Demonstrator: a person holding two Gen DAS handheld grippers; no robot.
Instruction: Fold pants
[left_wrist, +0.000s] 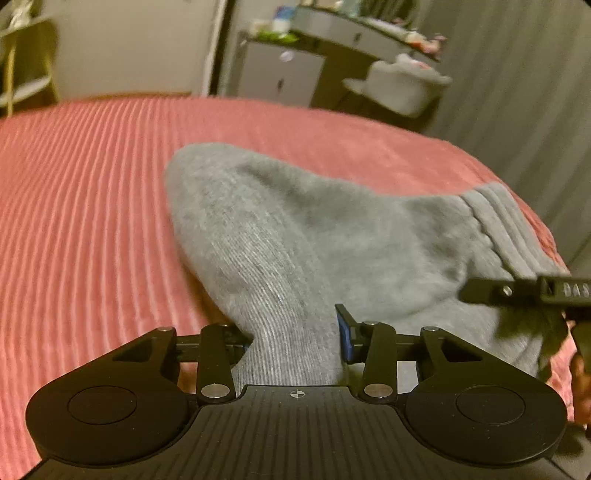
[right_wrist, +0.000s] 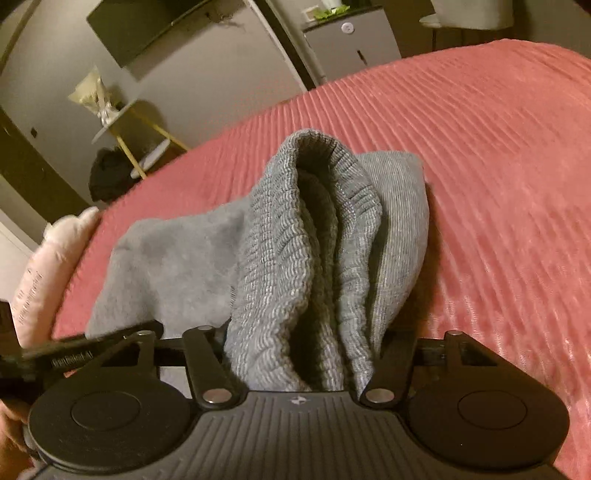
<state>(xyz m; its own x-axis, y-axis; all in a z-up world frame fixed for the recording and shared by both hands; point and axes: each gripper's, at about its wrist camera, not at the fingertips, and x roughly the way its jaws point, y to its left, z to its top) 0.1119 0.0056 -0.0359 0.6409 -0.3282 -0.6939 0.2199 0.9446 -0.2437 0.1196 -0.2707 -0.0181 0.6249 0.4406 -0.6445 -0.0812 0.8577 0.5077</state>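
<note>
Grey knit pants (left_wrist: 295, 229) lie bunched on a pink ribbed bedspread (left_wrist: 92, 206). My left gripper (left_wrist: 295, 343) is shut on a fold of the pants' leg fabric, which rises between its jaws. The ribbed waistband (left_wrist: 498, 221) lies to the right. My right gripper (right_wrist: 303, 354) is shut on a ribbed cuff of the pants (right_wrist: 314, 240), which stands up in thick folds in front of the camera. The right gripper also shows at the right edge of the left wrist view (left_wrist: 524, 291). The left gripper shows at the left edge of the right wrist view (right_wrist: 74, 347).
The bedspread (right_wrist: 498, 166) covers the whole bed. A pale pink pillow (right_wrist: 48, 266) lies at the bed's left edge. Beyond the bed stand a grey cabinet (left_wrist: 280, 74), a white chair (left_wrist: 402, 88), a yellow-legged shelf (right_wrist: 140, 136) and curtains (left_wrist: 517, 74).
</note>
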